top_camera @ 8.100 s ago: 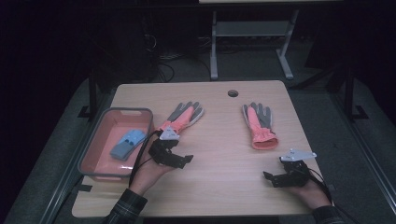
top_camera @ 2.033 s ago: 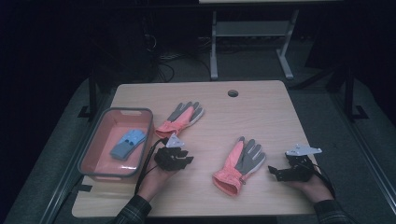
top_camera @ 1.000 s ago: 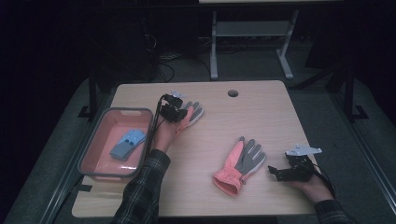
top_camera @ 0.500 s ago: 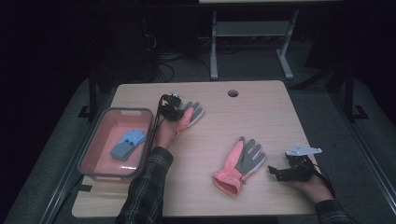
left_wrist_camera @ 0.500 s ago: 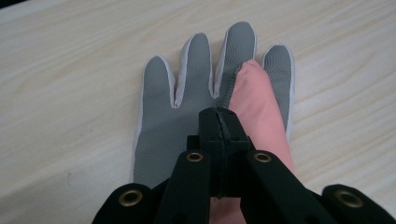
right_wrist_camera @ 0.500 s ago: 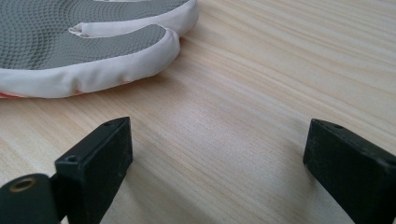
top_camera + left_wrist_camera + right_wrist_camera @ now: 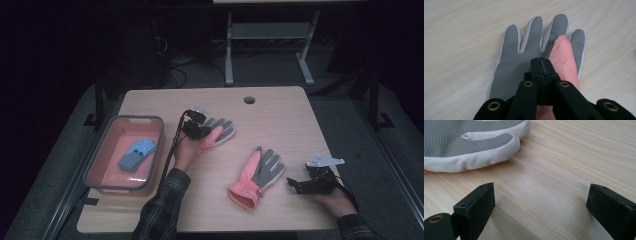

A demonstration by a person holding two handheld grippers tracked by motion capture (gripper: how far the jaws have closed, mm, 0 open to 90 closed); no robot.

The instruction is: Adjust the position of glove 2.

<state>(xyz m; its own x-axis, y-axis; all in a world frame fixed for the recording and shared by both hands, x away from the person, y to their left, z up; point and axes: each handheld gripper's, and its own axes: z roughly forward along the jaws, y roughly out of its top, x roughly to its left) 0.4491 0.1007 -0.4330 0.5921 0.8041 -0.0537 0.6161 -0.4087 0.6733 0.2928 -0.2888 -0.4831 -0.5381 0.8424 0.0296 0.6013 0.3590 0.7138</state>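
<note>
A: Which step is in hand?

B: The far glove point(image 7: 529, 57), lying flat mid-table beside the tray point(image 7: 95, 165), is pinched by the left gripper point(image 7: 541, 65) (jaws clenched on it).

A: And next?

B: A clean lift is probably called for; the right gripper point(image 7: 539, 202) is held released beside the near glove point(image 7: 257, 175).

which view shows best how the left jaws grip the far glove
The left gripper view: the left gripper is shut on the far glove, pinching its folded pink cuff. The high view shows them small and dim; the right gripper view shows another glove.
</note>
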